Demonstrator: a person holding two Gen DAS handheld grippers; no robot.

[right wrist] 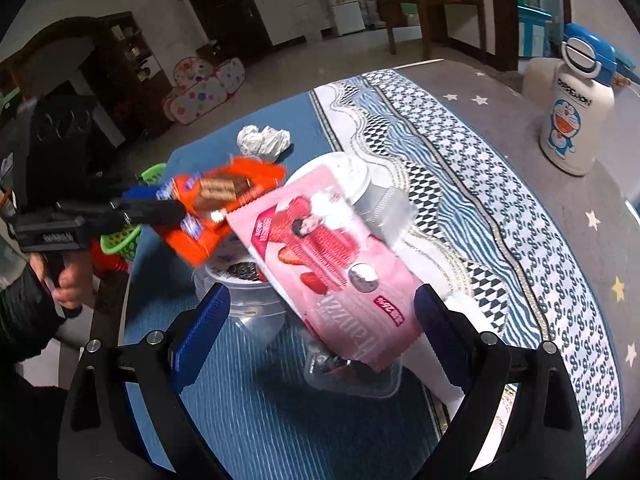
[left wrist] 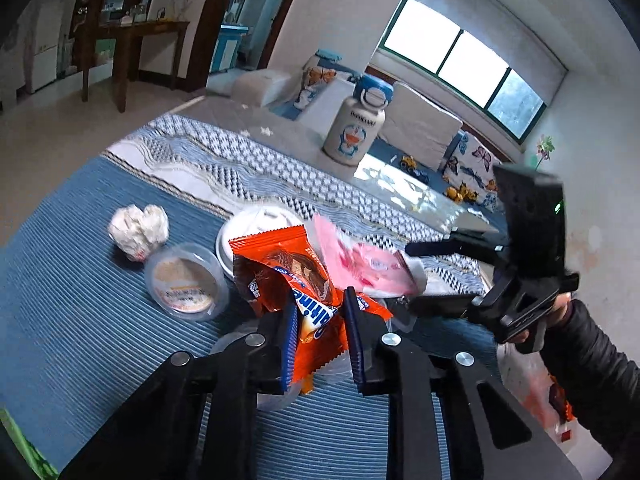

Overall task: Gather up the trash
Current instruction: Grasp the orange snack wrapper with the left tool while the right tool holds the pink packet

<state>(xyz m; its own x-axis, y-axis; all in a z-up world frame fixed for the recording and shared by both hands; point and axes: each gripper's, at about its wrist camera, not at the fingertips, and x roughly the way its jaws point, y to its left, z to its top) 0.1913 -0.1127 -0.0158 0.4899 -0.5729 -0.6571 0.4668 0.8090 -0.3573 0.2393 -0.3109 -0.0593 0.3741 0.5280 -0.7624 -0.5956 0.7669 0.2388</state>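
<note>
Orange foil wrapper (left wrist: 280, 276), light, crinkly and slippery, sits pinched at its lower edge by the left gripper (left wrist: 320, 340), while the right gripper (right wrist: 320, 320) gapes around the pink packet (right wrist: 320, 256).

Two wrappers: orange wrapper (left wrist: 288, 276), pink wrapper (right wrist: 332, 264); one paper ball (left wrist: 138, 232); one bottle (left wrist: 356, 124).

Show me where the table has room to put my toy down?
Free patches: the blue striped cloth left of the sauce cup and paper ball, and the grey starry cloth left of the bottle. It is crowded in the middle, where the orange wrapper, pink wrapper and clear cups pile together.
</note>
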